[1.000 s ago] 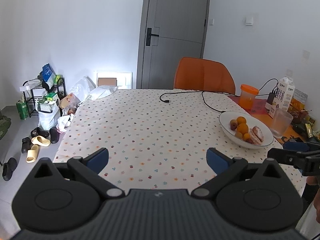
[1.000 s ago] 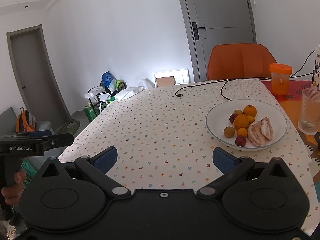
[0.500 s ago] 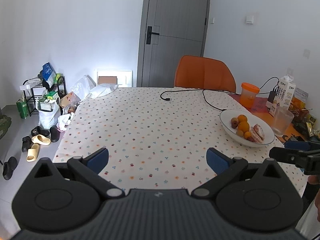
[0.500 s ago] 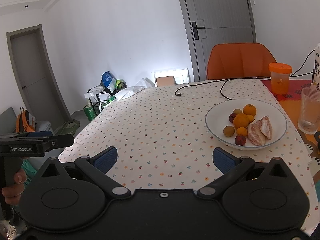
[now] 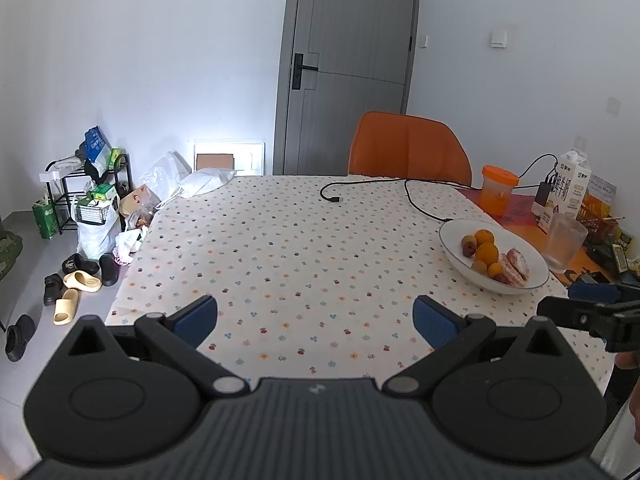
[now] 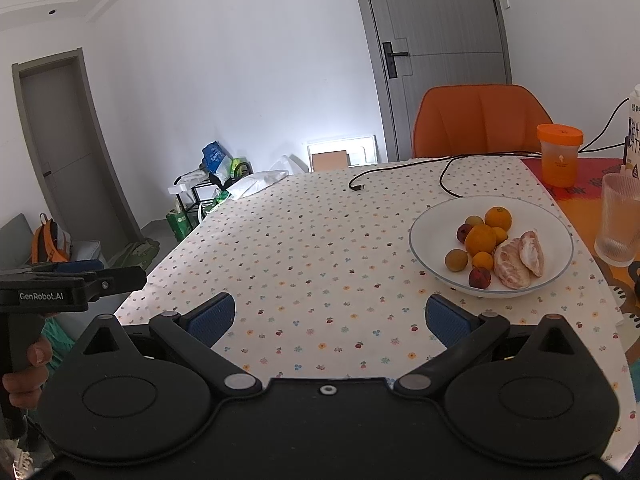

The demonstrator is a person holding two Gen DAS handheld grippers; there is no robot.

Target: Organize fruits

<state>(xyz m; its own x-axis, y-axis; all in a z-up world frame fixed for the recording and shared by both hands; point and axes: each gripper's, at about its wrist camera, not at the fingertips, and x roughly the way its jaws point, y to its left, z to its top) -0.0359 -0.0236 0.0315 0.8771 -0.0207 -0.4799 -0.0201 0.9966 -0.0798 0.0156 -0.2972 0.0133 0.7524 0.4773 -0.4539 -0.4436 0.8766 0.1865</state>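
Note:
A white bowl (image 6: 432,216) (image 5: 452,240) sits on the right side of the dotted tablecloth (image 6: 320,248). It holds oranges (image 6: 480,239), small brown and red fruits (image 6: 456,259) and peeled pomelo pieces (image 6: 518,254). My right gripper (image 6: 327,318) hangs open over the table's near edge, left of and short of the bowl. Further left, my left gripper (image 5: 315,316) is also open above the near edge, nothing between its fingers. Each gripper shows at the side of the other's view.
A ribbed glass (image 6: 618,220), an orange-lidded jar (image 6: 559,154) and a milk carton (image 5: 568,184) stand right of the bowl. A black cable (image 6: 400,170) lies across the far table. An orange chair (image 6: 480,120) is behind it. Shoes and bags (image 5: 80,264) clutter the floor left.
The left wrist view has tilted down a little, so the table and bowl sit lower in frame. The right gripper has barely moved. Both stay open.

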